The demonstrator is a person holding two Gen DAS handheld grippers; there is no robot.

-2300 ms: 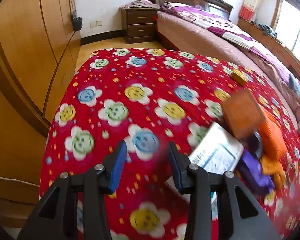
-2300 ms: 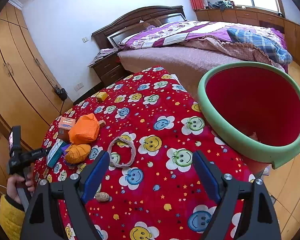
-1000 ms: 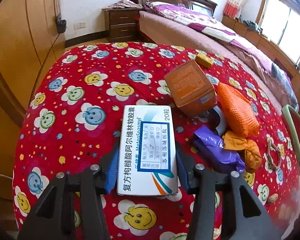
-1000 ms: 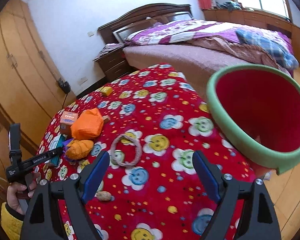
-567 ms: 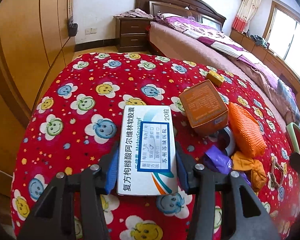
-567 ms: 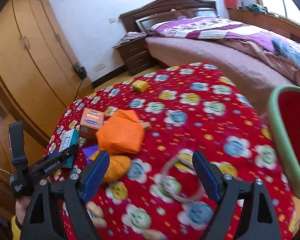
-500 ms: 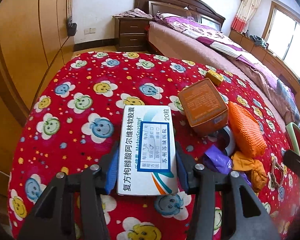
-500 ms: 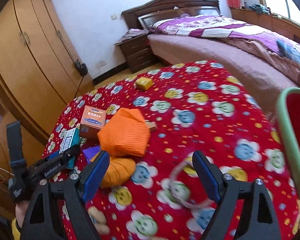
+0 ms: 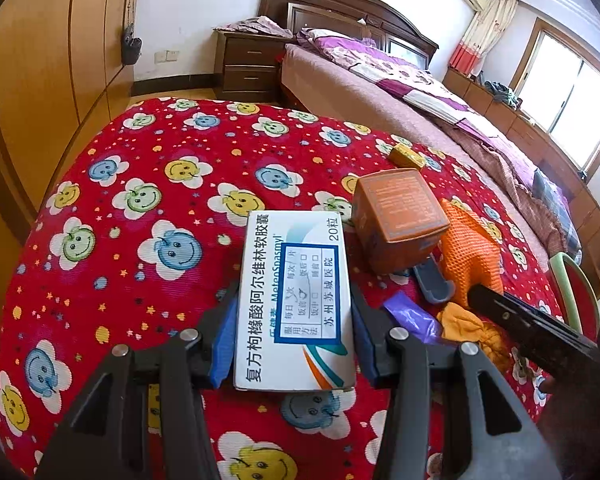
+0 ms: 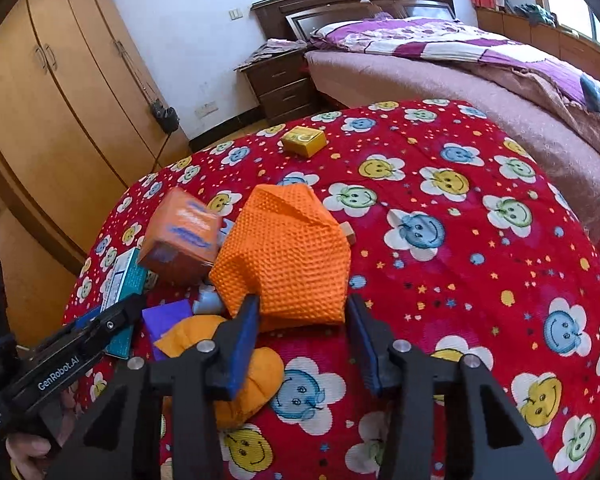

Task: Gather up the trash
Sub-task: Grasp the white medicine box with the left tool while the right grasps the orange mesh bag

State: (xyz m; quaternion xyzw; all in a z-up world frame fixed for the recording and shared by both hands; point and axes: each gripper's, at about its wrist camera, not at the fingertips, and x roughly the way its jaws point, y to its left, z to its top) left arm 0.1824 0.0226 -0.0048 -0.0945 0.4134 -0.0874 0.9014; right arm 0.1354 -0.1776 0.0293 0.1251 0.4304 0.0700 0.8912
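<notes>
At the near edge of the red smiley-face tablecloth [image 9: 148,160], the left gripper [image 9: 292,344] pinches a white medicine box [image 9: 296,300] flat between its blue pads. The right gripper [image 10: 304,344] is closing around the near corner of an orange waffle cloth [image 10: 288,260], which lies mid-table against an orange carton [image 10: 180,236]. A small yellow box [image 10: 303,141] sits toward the far edge.

A home bedroom: bed [image 9: 400,92], nightstand [image 9: 248,66], wooden wardrobe [image 10: 60,112].

The left gripper [image 9: 294,334] clamps a white medicine box [image 9: 295,300] above the red smiley-face tablecloth [image 9: 148,208].
</notes>
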